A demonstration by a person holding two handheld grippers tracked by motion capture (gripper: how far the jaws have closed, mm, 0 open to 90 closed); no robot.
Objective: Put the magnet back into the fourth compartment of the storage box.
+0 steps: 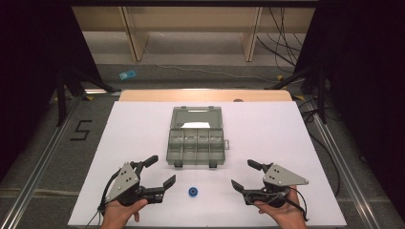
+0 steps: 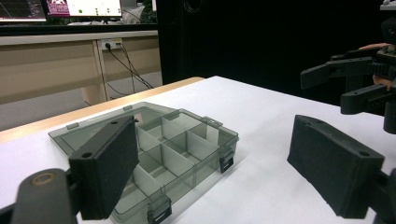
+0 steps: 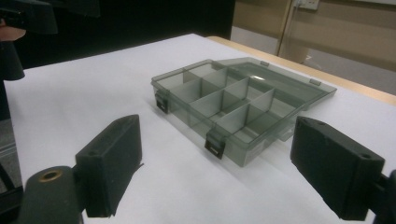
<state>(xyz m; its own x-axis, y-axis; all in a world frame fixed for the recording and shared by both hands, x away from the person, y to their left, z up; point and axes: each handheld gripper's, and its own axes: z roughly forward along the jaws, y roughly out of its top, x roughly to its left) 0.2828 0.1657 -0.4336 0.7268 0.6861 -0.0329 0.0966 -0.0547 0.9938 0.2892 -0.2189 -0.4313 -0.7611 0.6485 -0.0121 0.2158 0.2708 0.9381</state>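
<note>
Your two tongs sit near the front edge of the table (image 1: 143, 119), and both have their jaws wide apart with nothing in them. The left gripper (image 1: 162, 171) is toward the front left corner and the right gripper (image 1: 246, 175) toward the front right. Between them, close to the front edge, lies the little blue ring (image 1: 193, 192) — flat on the white top and touching nothing.

Here is what could go wrong. The ring is small, round and low. If you come down with the jaws too high, they will likely shut on air. If one jaw bumps it first, it may roll or skid off toward the front edge and drop. Squeeze it off-centre and it could pop out sideways.

The grey box (image 1: 196, 143) sits in the middle of the table with its lid lying open toward the back edge. It looks light — a push from a jaw could slide it or flip the lid. Its little rooms are narrow, so a ring let go from too high might bounce into the wrong one or land on a wall. Your two grippers are also near each other, so they could knock together over the ring.

Now count: one blue ring, one box with one lid, two grippers. In the right gripper view I count two clasps (image 3: 215, 144) on the box front. I cannot count the little rooms for sure.
</note>
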